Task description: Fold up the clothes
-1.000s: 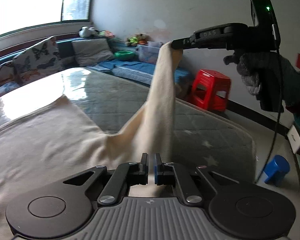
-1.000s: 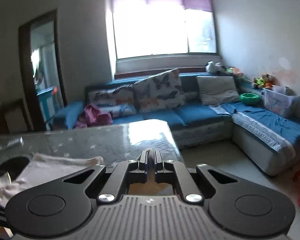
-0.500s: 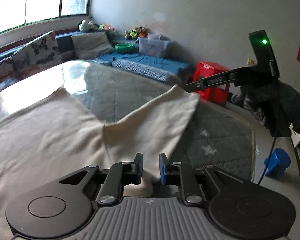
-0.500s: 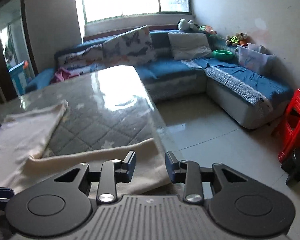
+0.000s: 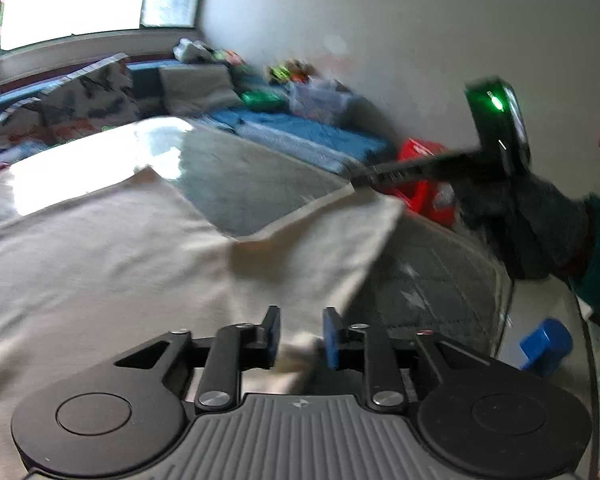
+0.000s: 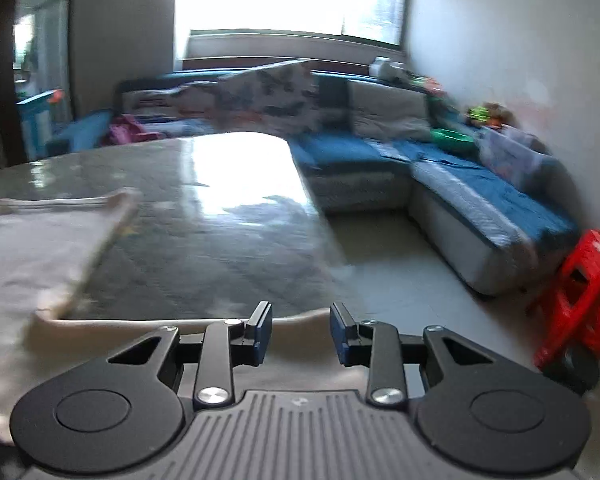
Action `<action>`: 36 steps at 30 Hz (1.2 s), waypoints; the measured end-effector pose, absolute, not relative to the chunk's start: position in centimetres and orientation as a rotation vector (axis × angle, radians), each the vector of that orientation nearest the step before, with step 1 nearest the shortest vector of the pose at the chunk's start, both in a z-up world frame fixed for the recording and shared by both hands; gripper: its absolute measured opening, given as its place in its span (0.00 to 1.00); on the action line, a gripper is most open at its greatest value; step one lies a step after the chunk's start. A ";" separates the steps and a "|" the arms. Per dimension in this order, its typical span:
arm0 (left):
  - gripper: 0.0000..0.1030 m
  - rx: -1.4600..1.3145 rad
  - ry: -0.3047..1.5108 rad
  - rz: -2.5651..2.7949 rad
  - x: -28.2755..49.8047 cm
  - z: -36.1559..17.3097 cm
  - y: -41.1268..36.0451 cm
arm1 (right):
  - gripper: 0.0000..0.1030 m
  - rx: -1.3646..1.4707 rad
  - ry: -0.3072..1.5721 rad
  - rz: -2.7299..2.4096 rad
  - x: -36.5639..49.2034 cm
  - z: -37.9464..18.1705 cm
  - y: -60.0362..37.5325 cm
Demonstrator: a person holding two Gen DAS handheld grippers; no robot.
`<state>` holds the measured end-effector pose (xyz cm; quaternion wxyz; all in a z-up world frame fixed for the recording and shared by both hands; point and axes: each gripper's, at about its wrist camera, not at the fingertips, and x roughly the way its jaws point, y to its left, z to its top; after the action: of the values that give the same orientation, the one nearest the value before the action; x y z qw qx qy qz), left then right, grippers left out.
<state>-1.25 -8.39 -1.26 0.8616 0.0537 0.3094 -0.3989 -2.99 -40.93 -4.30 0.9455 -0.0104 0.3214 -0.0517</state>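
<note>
We are letting go of the cream-coloured soft fabric garment (image 5: 112, 256) after laying one part of it out flat on the glossy quilted grey-green table (image 5: 256, 176). The left gripper (image 5: 300, 334) has its jaws opening, with a bunched bit of cloth lying between the blue pads but not pressed by them. The right gripper (image 6: 300, 330) stands with its jaws apart over the cloth's edge, nothing clamped.

To do this release well, we judge it best to draw both grippers straight back and slightly up, so that no pad drags the hem and rucks up the laid part. The loose bunch at the left pads is the likeliest to snag.

The garment lies spread across the near side of the table. In the left wrist view a long strip, probably a sleeve, runs from the body out toward the table's right edge, its end just beside the right gripper's fingertips. Motion blur hides the finer seams.
</note>
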 end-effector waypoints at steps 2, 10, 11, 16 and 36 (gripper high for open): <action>0.31 0.094 0.623 -0.774 -1.1 -0.6 -6.6 | 0.35 -0.014 0.661 -0.057 -3.0 -4.5 -39.8; 0.31 0.101 0.595 -0.365 2.2 -0.3 2.1 | 0.37 0.029 0.699 -0.013 -2.4 -6.1 -38.1; 0.31 0.108 0.598 -0.315 2.8 -0.4 3.1 | 0.38 0.028 0.700 -0.012 -2.4 -6.2 -38.1; 0.29 0.128 0.636 -0.172 5.2 -1.5 6.5 | 0.44 0.032 0.704 -0.011 -2.3 -6.4 -37.8; 0.06 0.093 0.653 -0.142 6.5 -3.4 9.0 | 0.50 0.040 0.711 -0.014 -2.2 -6.2 -38.1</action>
<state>6.53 8.99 -3.35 0.9436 0.0454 0.3203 -0.0697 -2.23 -38.05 -6.20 0.9372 0.0196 0.3482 -0.0070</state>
